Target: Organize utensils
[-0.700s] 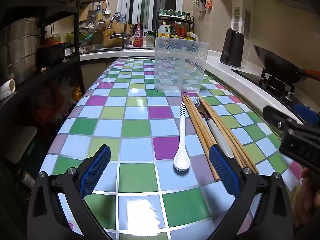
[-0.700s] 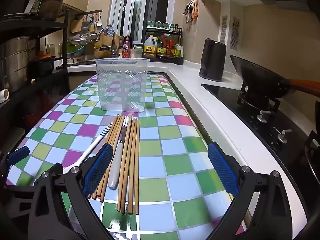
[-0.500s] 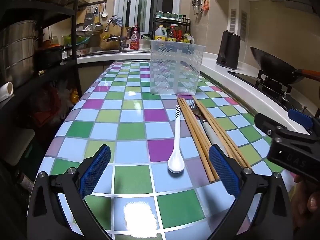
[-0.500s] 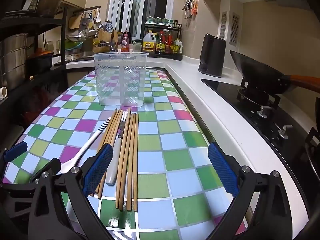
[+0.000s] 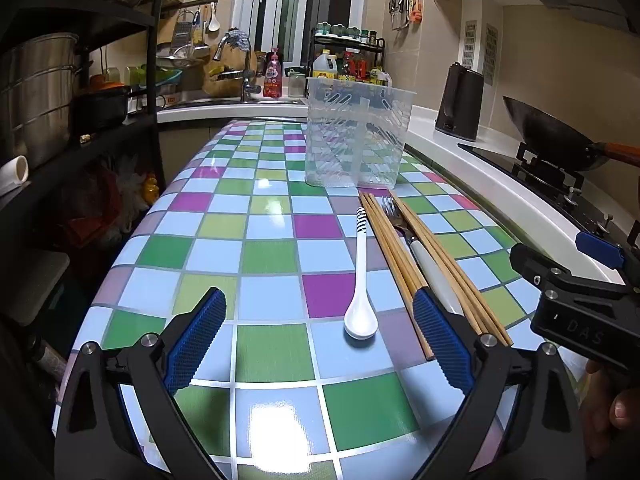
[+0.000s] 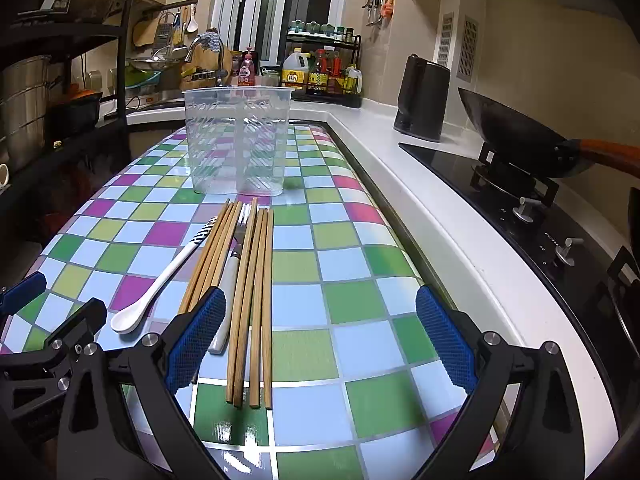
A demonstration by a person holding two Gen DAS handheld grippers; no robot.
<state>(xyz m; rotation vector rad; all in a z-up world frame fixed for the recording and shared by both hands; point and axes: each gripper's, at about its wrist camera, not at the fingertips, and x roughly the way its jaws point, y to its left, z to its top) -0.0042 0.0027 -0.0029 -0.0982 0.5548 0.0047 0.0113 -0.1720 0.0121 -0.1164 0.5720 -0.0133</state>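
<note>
A clear plastic utensil holder point(image 5: 358, 136) point(image 6: 238, 144) stands upright on the checkered table point(image 5: 256, 256) point(image 6: 360, 264). In front of it lie a white spoon point(image 5: 361, 280) point(image 6: 160, 280) with a striped handle end, several wooden chopsticks point(image 5: 404, 264) point(image 6: 256, 280) and a white-handled fork point(image 5: 432, 272) point(image 6: 229, 292). My left gripper point(image 5: 318, 338) is open above the table, with the spoon's bowl lying just ahead between its fingers. My right gripper point(image 6: 318, 338) is open and empty; its left pad point(image 6: 196, 336) overlaps the chopsticks' near ends. The right gripper point(image 5: 576, 296) shows in the left view.
A white counter point(image 6: 440, 216) runs along the table's right edge, with a black kettle point(image 6: 422, 100), a hob and a wok point(image 6: 516, 136). A sink with tap point(image 5: 236, 68) and a bottle rack point(image 6: 324, 72) are at the back. Dark shelving with pots point(image 5: 36, 92) stands left.
Both views have drawn back a little and tilted, so the holder and utensils sit slightly farther off. Nothing on the table has moved; both grippers stayed open.
</note>
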